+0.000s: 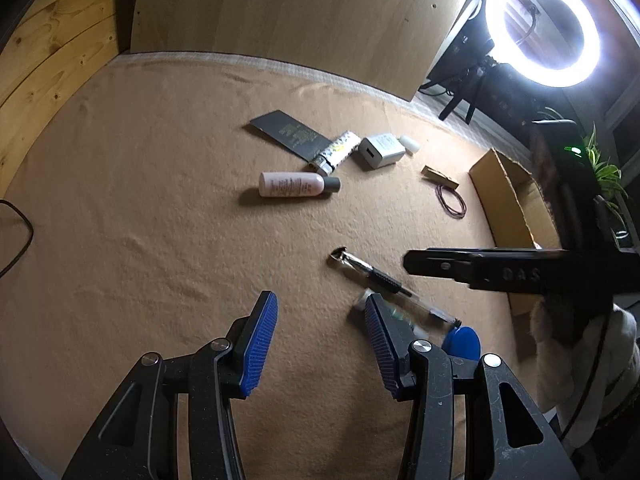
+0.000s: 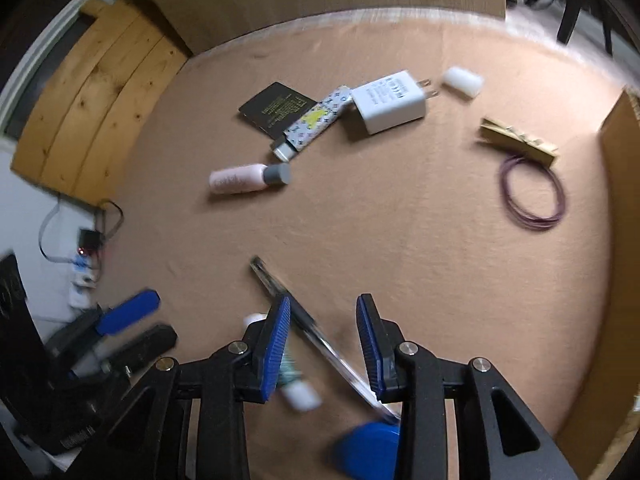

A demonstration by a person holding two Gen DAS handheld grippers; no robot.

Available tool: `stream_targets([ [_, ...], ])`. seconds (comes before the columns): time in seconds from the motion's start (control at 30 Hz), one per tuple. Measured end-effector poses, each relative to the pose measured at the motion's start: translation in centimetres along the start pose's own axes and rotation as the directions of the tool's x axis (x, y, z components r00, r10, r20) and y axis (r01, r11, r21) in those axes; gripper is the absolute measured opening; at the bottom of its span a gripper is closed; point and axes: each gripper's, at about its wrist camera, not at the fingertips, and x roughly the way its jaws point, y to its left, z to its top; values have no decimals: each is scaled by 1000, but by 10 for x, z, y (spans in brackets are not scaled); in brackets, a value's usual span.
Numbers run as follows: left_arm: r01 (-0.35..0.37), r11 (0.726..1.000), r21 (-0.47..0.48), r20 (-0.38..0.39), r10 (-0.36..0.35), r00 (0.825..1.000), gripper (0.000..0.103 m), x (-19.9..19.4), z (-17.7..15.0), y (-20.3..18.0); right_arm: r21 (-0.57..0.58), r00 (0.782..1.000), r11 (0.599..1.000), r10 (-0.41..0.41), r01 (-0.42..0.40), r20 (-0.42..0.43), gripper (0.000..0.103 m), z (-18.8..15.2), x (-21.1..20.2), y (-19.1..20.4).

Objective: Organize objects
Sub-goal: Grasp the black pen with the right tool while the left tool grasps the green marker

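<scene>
The left gripper [image 1: 320, 340] hovers with its jaws apart, nothing between them. The right gripper [image 2: 324, 344], jaws parted and empty, straddles a clear pen [image 2: 316, 332] on the tan cloth [image 2: 400, 240] (blurred). Its pads partly hide a small tube [image 2: 294, 384] and a blue disc [image 2: 368, 446]; the cardboard box [image 1: 516, 200] is cut off.

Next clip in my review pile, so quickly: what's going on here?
A person is sorting small items on a tan cloth with two handheld grippers. The right gripper hangs over a clear pen, which runs between its fingers without being clamped. The left gripper is open and holds nothing. A pink bottle, white charger, clothespin and rubber band lie loose; a cardboard box stands at the right edge.
</scene>
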Motion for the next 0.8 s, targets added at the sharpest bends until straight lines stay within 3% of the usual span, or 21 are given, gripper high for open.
stream_targets([
  [0.2,2,999,32,-39,-1,999,49,17,-5,-19,-113,997,991,-74,73,-8,32,-20,6,9],
  [0.5,-3,1000,23,-82,5,997,50,23,-30,-37,-201,992,971,-123,127,33,32,-14,21,24],
  [0.63,-6,1000,13,-101,7,995,50,33,-33,-42,-250,985,953,-162,170,50,26,-12,22,27],
  [0.7,-15,1000,20,-97,16,995,50,35,-32,-48,-257,980,946,-191,199,56,18,-12,22,25],
  [0.8,-31,999,30,-93,33,995,49,41,-29,-55,-247,976,944,-209,218,63,16,-11,18,17],
])
